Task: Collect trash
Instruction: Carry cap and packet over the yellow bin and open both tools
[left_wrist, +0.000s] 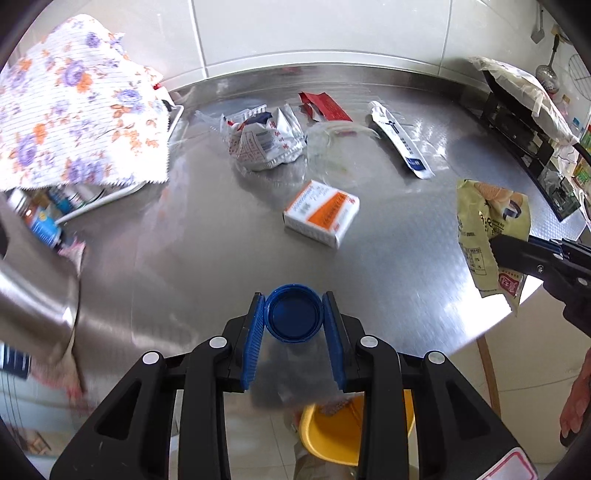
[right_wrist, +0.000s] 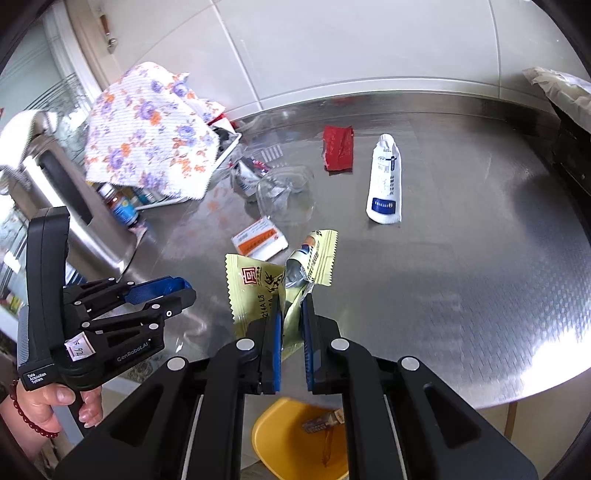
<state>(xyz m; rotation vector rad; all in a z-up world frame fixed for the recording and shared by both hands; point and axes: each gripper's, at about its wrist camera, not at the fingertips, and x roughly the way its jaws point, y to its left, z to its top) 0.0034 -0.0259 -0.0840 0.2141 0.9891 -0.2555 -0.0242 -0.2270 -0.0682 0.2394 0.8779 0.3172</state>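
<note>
Right wrist: crumpled pale-green wrapper

The floral cloth hides most of the rack beneath it, so only a few bottles show at its lower edge. The yellow bin is partly blocked by the right claw, its contents blurred. The clear lid is smeared, its outline hard to trace.
</note>
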